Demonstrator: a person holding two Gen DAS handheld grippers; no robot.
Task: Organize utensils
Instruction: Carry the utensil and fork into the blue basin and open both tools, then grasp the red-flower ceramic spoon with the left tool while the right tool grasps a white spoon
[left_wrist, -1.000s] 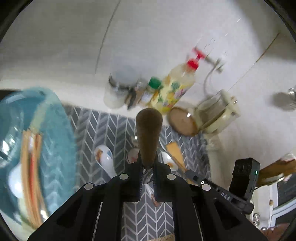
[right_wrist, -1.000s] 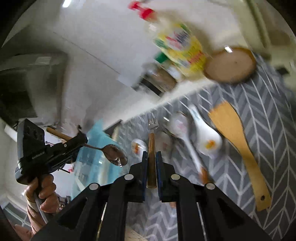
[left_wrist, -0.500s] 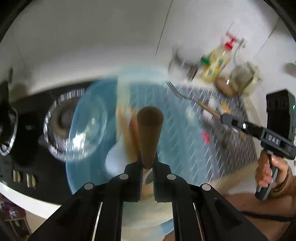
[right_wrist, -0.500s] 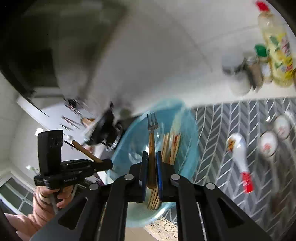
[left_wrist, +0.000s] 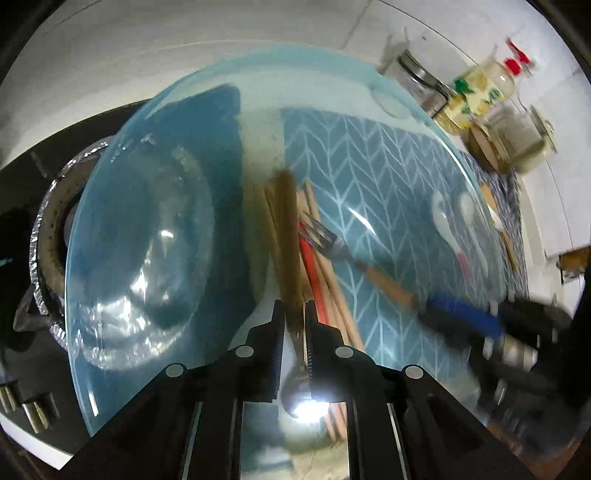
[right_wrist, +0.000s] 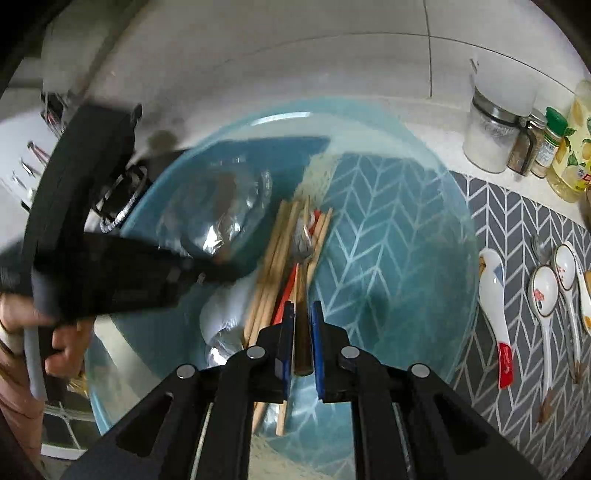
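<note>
A clear blue basin (left_wrist: 155, 122) holds several wooden chopsticks (left_wrist: 325, 273) and a glass bowl (left_wrist: 147, 258). My left gripper (left_wrist: 294, 314) is shut on a wooden-handled spoon (left_wrist: 286, 236), its handle pointing forward over the chopsticks and its metal bowl by the fingers. My right gripper (right_wrist: 303, 314) is shut on a wooden-handled fork (right_wrist: 303, 258), held low over the chopsticks (right_wrist: 273, 266) in the basin (right_wrist: 406, 155). The fork (left_wrist: 354, 262) and right gripper also show in the left wrist view.
White ceramic spoons (right_wrist: 496, 295) lie on a grey herringbone mat (right_wrist: 524, 214) right of the basin. Jars (right_wrist: 491, 136) and an oil bottle (right_wrist: 572, 147) stand by the tiled wall. A gas burner (left_wrist: 55, 221) sits left of the basin.
Both grippers swung left from the mat to the basin and came down into it, carrying the spoon and the fork. Both utensils now hang just over the chopsticks.
</note>
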